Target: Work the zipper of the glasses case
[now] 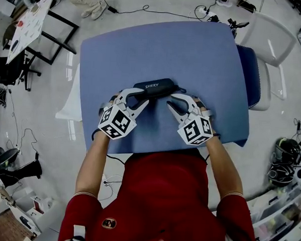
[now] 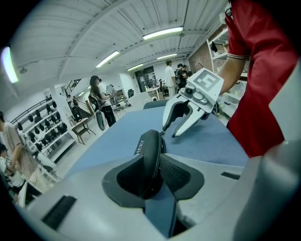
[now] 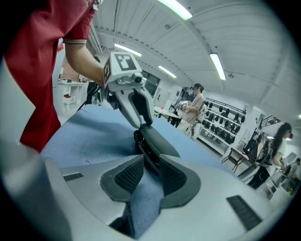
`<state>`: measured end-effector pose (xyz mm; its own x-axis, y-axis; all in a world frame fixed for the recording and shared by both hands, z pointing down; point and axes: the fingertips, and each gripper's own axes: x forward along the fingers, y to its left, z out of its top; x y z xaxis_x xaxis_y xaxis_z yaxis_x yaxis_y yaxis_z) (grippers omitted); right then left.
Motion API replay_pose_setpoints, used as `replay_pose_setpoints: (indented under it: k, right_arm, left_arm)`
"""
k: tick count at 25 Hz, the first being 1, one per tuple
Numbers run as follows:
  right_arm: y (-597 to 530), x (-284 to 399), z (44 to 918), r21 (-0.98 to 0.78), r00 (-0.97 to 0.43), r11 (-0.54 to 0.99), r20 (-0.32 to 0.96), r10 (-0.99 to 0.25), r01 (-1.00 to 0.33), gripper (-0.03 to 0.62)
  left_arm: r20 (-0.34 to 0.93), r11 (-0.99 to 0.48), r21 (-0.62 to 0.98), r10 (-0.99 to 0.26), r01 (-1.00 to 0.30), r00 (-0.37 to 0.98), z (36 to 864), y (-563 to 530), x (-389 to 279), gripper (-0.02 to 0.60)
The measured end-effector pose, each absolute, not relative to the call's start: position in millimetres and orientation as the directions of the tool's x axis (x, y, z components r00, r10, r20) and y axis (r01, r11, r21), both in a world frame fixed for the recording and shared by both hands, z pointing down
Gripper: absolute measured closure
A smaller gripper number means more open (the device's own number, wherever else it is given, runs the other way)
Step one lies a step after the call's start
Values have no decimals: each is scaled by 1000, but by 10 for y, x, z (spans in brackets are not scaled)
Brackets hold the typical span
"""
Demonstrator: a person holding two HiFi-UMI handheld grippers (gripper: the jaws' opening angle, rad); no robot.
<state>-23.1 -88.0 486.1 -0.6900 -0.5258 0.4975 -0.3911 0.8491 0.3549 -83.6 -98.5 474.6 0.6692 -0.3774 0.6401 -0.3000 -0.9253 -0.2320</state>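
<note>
A black zippered glasses case (image 1: 155, 86) with white lettering lies on the blue table (image 1: 194, 54). My left gripper (image 1: 140, 98) is shut on the case's left end; in the left gripper view the case (image 2: 149, 143) stands on edge, pinched between the pads (image 2: 176, 174). My right gripper (image 1: 171, 101) is at the case's right end with its jaws apart. In the right gripper view the zippered edge of the case (image 3: 153, 139) reaches just to the tips of the pads (image 3: 129, 174), with blue table showing in the gap. The left gripper (image 3: 141, 123) holds the far end there.
A white chair (image 1: 268, 43) stands at the table's right side. A black-framed stand (image 1: 49, 41) is on the floor to the left, and cables (image 1: 141, 11) run beyond the far edge. People and shelving show in the background of both gripper views.
</note>
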Motion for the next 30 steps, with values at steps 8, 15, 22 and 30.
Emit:
replay_pose_setpoints:
  k: [8,15,22,30]
  right_arm:
    - [-1085,-387,4554,228,-744,863,439,-504,-450,496]
    - [-1104,-480,4758,205,-730,896,523,-441,-394,496]
    - [-1092,-502,4801,223,-727,900,531,-435,-376,496]
    - [-1052,-467,4804,224,-750,914,524,-405,-337,496]
  left_arm:
    - [664,-945,-181,-321,-271,675,4847,-835,-830,479]
    - [671,-951,-164,-303,-264,676,4905,-748,-790,477]
    - [666,-931,-234,-363,-280,651,4763,-918,-807,465]
    - [762,-948,-273,-316,-162,565,4847,-1081,-580,405]
